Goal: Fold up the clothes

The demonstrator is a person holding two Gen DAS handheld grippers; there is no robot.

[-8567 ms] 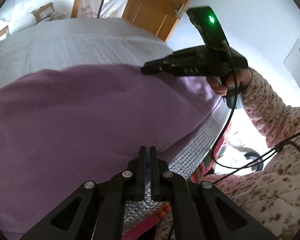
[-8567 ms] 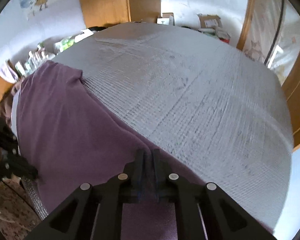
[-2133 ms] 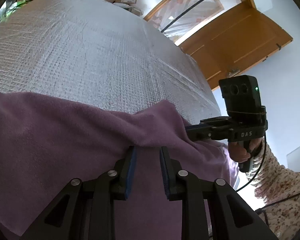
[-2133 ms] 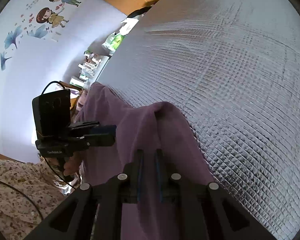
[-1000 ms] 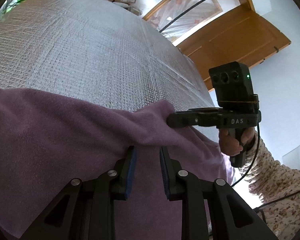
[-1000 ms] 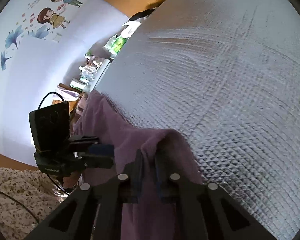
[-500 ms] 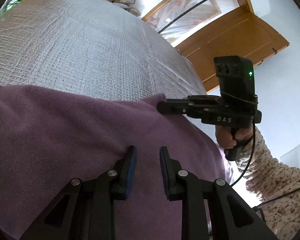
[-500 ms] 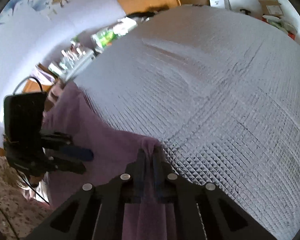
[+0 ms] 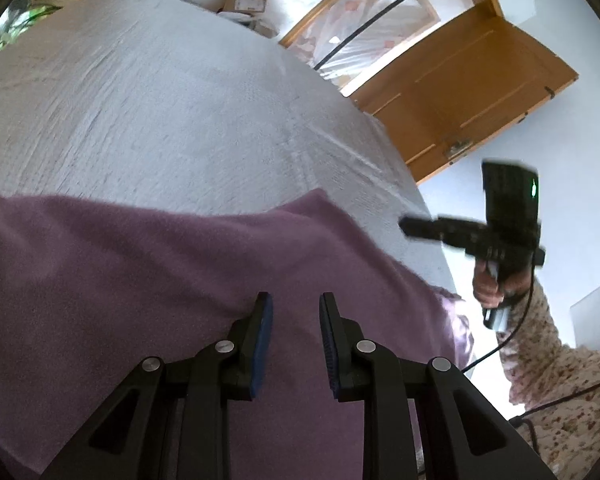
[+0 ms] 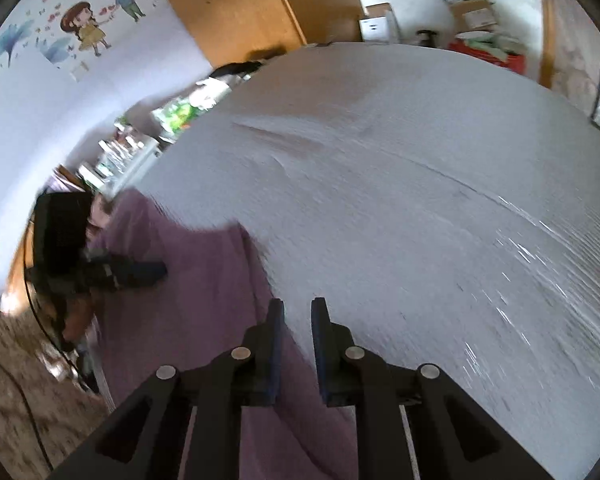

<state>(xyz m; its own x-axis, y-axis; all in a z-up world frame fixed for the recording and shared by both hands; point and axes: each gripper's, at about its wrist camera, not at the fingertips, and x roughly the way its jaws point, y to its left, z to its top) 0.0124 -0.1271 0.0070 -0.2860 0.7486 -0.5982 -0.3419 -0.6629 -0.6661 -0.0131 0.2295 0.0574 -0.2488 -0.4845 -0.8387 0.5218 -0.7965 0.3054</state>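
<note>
Purple fleece garment (image 9: pixel 204 292) lies flat along the near edge of the quilted silver bed cover (image 9: pixel 160 112), long axis running along that edge, one folded layer already on top with its far fold line roughly parallel to the edge. Left gripper (image 9: pixel 296 344) hovers over the middle of the garment, jaws parted, blue pads clear of the cloth, nothing between them. Right gripper (image 10: pixel 297 346) sits off the garment's right end, over the line where fleece meets bed cover; its jaws have just been opening, and nothing is between them now, so the fabric is released. In the left wrist view the right gripper appears up and off past the right-hand corner of the garment, clear of it. Key relation for the next fold: the cloth extends leftward from the right fingers and lies directly below the left fingers, so the left hand is nearer to the body of the garment, the right nearer to its end. Judgement: next fold likely runs across the long axis.
</note>
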